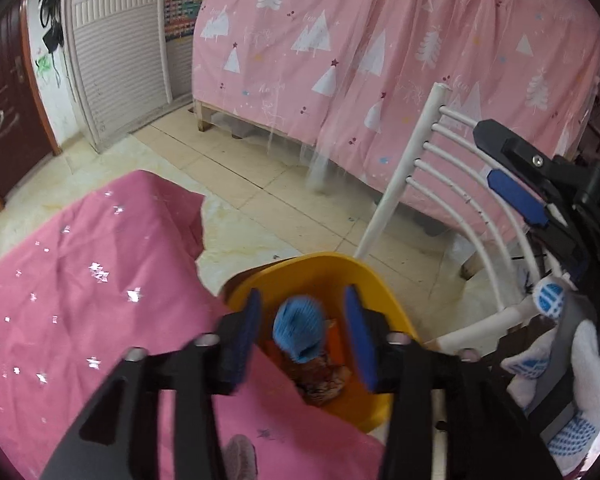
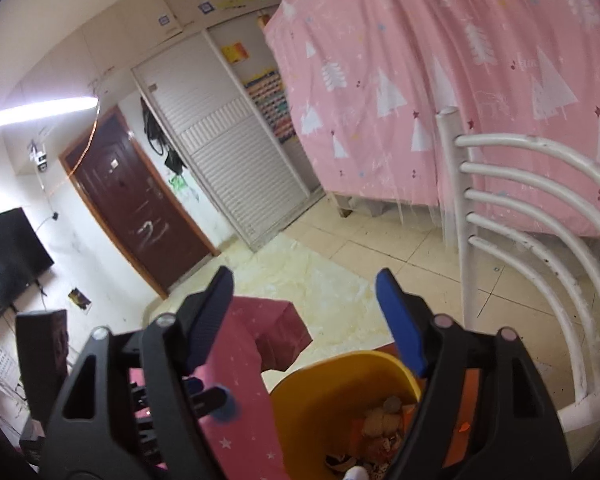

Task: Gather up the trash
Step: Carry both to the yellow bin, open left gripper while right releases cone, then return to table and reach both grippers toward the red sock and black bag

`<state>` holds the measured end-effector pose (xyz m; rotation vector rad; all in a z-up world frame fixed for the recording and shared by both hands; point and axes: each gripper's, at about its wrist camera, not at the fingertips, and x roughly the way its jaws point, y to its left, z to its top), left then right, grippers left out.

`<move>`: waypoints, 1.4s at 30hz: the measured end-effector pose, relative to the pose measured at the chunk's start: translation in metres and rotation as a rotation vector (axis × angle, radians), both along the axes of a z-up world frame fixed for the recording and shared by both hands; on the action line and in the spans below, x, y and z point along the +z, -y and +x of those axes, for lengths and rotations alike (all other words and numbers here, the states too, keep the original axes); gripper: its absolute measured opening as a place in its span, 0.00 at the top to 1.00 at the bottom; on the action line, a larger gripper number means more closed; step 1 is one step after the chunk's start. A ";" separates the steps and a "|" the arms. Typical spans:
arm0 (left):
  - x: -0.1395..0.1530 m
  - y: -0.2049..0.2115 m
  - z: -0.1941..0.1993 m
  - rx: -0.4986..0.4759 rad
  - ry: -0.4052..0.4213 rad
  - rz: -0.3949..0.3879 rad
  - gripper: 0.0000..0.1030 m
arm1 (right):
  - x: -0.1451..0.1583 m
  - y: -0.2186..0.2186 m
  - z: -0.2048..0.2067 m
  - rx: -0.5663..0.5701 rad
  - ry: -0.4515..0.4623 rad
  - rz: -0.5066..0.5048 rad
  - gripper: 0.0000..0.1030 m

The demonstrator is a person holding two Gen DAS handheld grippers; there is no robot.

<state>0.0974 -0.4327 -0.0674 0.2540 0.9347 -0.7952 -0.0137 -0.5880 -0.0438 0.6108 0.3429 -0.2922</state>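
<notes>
Left wrist view puts your left tool right over the yellow bin, jaws partly apart, with a blue ball of trash between the pads but touching neither. It looks loose, so I judge it is dropping onto the scraps already in the bin. You hold the tool tilted steeply down so the trash falls inside rather than onto the pink counter beside the rim.

Your right tool stands wide with nothing between its jaws, aimed across the same bin; its load, if it had one, I cannot see. Your gloved hand holds it just beside the white chair, which crowds the bin on that side. The bin sits tucked against the counter's edge, probably so trash can go straight in.
</notes>
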 end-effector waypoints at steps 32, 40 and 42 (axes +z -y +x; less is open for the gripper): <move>0.057 -0.202 0.061 0.295 0.106 -0.126 0.42 | 0.022 -0.184 0.104 0.322 -0.087 -0.144 0.19; 0.056 -0.269 0.083 0.395 0.108 -0.140 0.41 | 0.027 -0.255 0.144 0.452 -0.118 -0.187 0.19; 0.053 -0.286 0.089 0.421 0.110 -0.132 0.40 | 0.027 -0.269 0.152 0.481 -0.125 -0.192 0.19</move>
